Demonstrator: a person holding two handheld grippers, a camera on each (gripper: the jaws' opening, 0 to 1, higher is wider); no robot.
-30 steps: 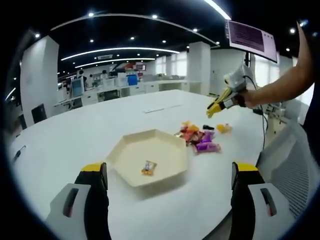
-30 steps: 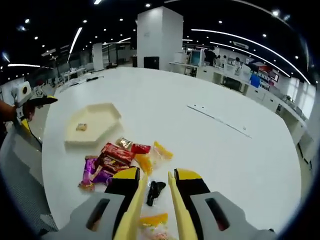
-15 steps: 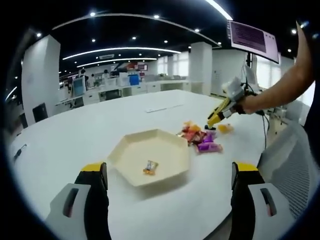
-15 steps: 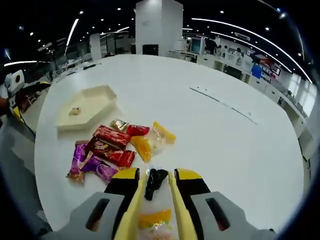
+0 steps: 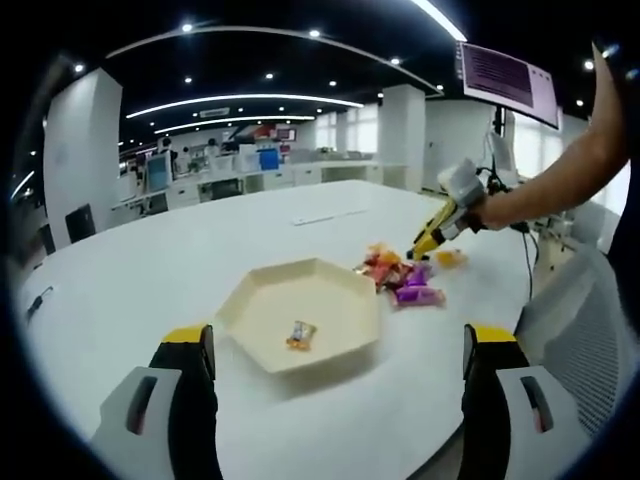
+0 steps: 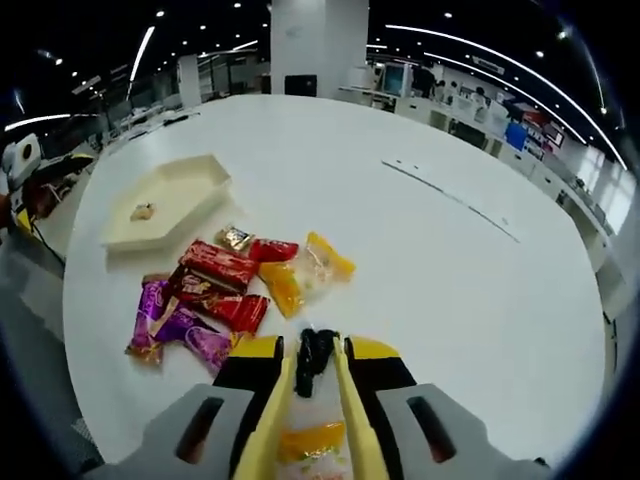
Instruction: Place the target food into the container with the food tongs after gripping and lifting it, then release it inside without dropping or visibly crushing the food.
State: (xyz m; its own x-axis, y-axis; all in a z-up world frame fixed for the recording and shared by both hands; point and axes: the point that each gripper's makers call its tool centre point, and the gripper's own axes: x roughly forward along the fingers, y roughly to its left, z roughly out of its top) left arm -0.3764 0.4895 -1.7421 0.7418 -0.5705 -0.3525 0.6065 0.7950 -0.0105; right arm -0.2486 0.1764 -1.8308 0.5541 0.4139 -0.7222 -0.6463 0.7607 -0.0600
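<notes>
White table (image 6: 480, 300) | black clip (image 6: 313, 360) lengthwise between right gripper (image 6: 312, 362) fingers (nearly closed)

Sweets, tray and tongs on the white table

The cream hexagonal tray (image 5: 300, 315) lies flat, one gold-wrapped sweet (image 5: 298, 335) inside it. Just beside it lies a loose pile of wrapped sweets (image 6: 225, 295): red, purple, orange and yellow. The yellow tongs (image 6: 308, 420) are nearly closed, a small black piece (image 6: 314, 355) between their tips, near the pile.

Round white table (image 6: 420, 280), cream hexagonal tray (image 6: 165, 195), heap of wrapped sweets (image 6: 225, 295), small black object (image 6: 315, 355)
</notes>
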